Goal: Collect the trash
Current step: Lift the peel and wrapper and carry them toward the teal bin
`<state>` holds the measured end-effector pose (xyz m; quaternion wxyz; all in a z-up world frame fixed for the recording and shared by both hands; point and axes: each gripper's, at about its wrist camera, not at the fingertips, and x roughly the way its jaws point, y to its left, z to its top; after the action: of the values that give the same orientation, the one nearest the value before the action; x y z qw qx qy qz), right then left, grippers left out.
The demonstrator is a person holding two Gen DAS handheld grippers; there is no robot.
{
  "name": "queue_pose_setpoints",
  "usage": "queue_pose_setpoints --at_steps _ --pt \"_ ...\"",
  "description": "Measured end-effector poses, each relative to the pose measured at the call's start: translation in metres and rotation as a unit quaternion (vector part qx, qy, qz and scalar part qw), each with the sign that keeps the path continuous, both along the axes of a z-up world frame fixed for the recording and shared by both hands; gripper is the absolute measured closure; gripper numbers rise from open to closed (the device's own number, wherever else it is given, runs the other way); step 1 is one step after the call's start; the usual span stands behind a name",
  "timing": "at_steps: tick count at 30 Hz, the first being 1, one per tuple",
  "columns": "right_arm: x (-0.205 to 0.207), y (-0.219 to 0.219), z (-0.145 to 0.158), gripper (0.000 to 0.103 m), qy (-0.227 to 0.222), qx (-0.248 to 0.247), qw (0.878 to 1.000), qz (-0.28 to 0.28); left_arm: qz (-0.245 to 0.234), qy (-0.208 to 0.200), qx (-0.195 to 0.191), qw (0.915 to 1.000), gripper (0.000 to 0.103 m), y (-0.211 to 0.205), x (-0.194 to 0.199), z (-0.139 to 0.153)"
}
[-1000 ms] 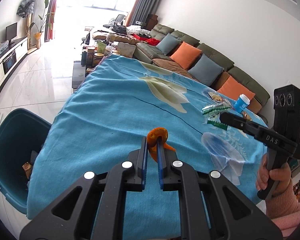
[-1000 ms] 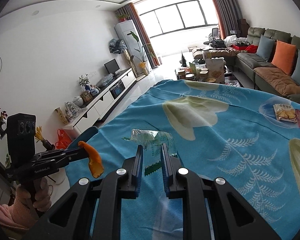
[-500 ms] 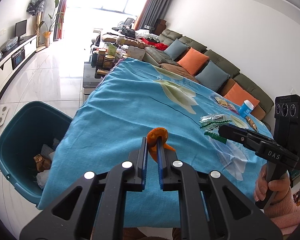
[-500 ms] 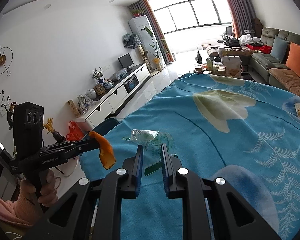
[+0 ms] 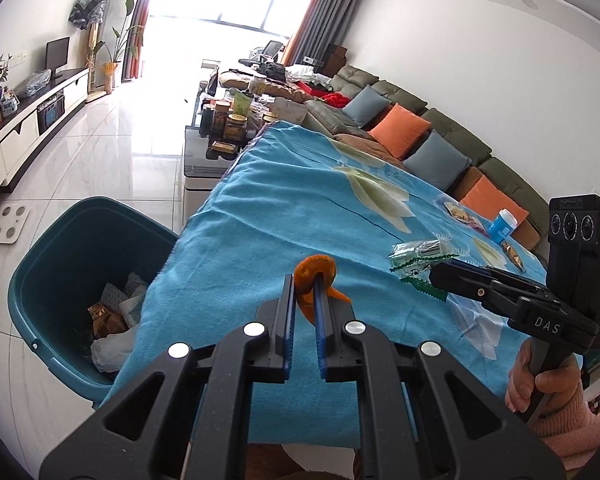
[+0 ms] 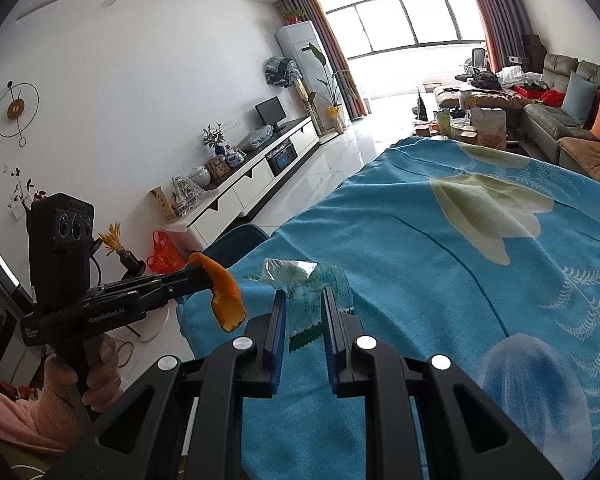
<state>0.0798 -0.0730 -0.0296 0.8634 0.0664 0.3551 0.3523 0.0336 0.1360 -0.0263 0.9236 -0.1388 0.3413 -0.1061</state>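
My left gripper (image 5: pixel 303 280) is shut on a curled orange peel (image 5: pixel 314 270), held above the table's near left corner. The same peel (image 6: pixel 224 296) hangs from that gripper's tip in the right wrist view. My right gripper (image 6: pixel 303 300) is shut on a crumpled green-and-white wrapper (image 6: pixel 300 276), also lifted off the cloth. From the left wrist view that wrapper (image 5: pixel 420 250) sticks out of the right gripper at the right. A teal bin (image 5: pixel 40 280) stands on the floor left of the table, with paper and wrappers inside.
The table wears a blue cloth (image 5: pixel 300 200) with leaf prints. At its far right lie a snack packet (image 5: pixel 458 212) and a blue cup (image 5: pixel 503 225). A sofa with cushions (image 5: pixel 400 130) runs behind. A low table with jars (image 5: pixel 224 120) stands past the far end.
Both grippers have swung left with their loads, toward the table's left edge. The bin has come into fuller view, showing its contents. Neither grip has changed.
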Motion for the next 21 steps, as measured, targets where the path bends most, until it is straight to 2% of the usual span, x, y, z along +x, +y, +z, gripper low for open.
queue_pose_setpoints --at_steps 21 --pt "0.006 0.025 -0.003 0.087 0.005 0.001 1.000 0.023 0.028 0.001 0.004 0.9996 0.094 0.024 -0.006 -0.001"
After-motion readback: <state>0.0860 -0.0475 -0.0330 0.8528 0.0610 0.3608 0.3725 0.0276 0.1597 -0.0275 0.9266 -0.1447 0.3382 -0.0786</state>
